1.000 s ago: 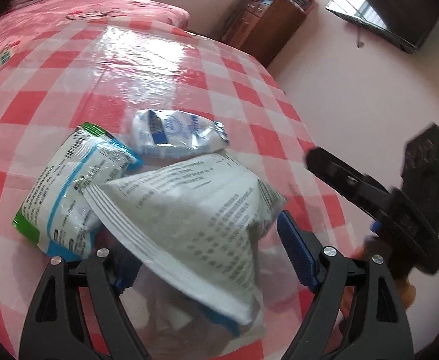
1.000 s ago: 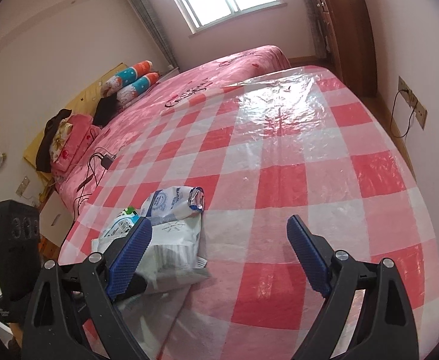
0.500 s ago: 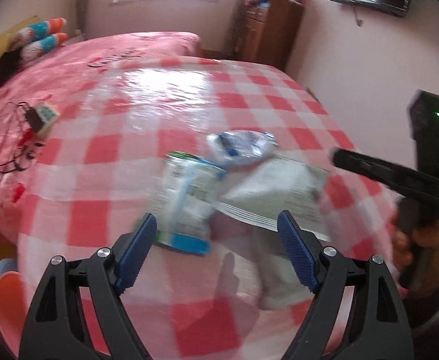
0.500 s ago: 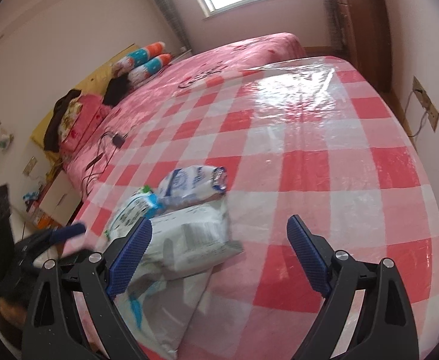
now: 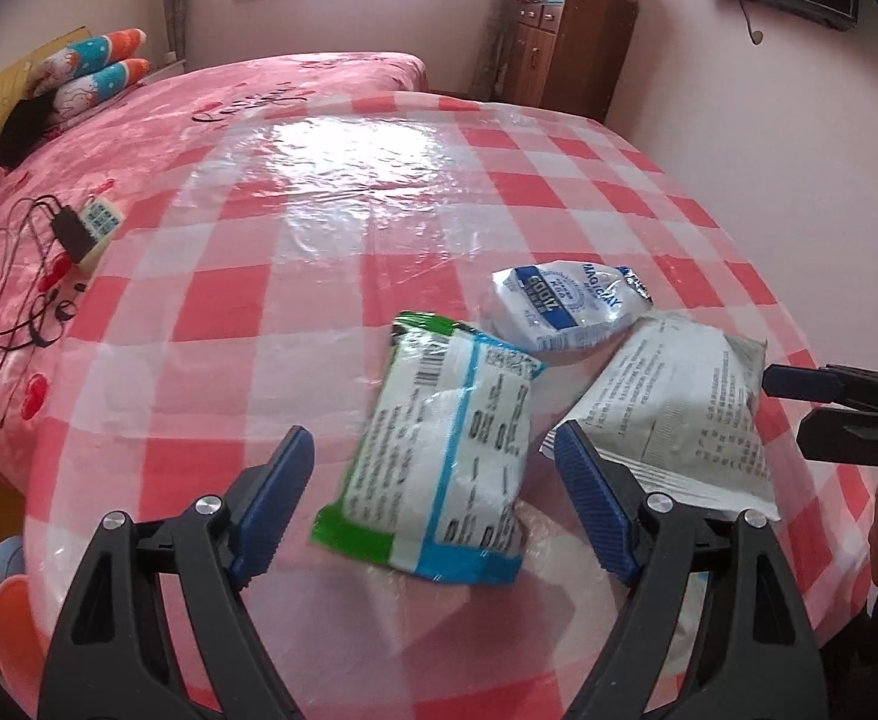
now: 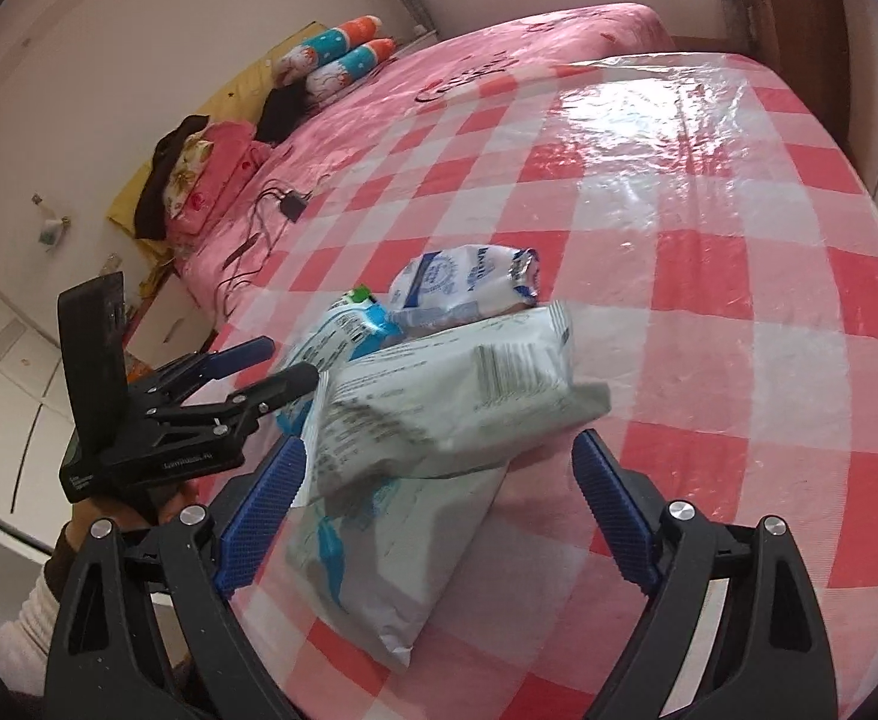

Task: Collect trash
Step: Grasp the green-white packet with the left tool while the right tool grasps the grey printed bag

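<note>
Left wrist view: the left tool (image 5: 433, 498) stands wide open at the bottom of the frame, gripping nothing. A green-and-blue packet (image 5: 439, 456) lies on the checked bench (image 5: 319, 252) between its blue fingers without touching them. Above it, right of centre, sits a blue-and-white pouch (image 5: 565, 306); a grey printed bag (image 5: 679, 414) lies at the right, beside the right tool (image 5: 799, 384) at the frame's edge.

Right wrist view: the right tool (image 6: 439, 510) is wide open and holds nothing. The grey printed bag (image 6: 457, 396) lies between its fingers, over a flat white wrapper (image 6: 391, 552). The left tool (image 6: 271, 366) shows at centre left.
</note>
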### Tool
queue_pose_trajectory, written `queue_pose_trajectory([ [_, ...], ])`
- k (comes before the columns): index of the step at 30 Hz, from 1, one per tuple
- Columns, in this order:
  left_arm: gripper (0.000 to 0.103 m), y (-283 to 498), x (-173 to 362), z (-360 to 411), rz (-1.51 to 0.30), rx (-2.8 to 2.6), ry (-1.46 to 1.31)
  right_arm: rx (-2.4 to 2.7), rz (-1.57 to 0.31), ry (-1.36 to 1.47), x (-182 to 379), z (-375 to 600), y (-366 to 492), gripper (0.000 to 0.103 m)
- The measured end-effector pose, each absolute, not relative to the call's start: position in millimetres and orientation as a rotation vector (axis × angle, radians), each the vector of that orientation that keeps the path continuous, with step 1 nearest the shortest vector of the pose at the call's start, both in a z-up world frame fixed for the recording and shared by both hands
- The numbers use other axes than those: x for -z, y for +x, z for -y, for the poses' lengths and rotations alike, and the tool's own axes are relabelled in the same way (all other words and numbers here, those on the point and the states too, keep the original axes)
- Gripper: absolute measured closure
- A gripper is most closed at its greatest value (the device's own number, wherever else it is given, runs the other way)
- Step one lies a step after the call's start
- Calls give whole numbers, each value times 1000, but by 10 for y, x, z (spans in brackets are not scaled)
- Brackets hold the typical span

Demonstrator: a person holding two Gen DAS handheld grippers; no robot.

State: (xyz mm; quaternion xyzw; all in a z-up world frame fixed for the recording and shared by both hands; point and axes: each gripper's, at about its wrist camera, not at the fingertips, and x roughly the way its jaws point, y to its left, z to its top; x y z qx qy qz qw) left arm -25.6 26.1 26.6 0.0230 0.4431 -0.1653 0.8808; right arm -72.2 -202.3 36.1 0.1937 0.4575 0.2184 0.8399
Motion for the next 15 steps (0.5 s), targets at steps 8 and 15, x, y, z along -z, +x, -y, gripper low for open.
queue_pose_trajectory([
  [8, 26, -181, -156, -98, -938, 354, 54, -372, -936, 445, -270, 2093, -630, 13],
  [15, 45, -236, -139, -29, -928, 317, 80, -325, -889, 467, -221, 2056, -521, 13],
])
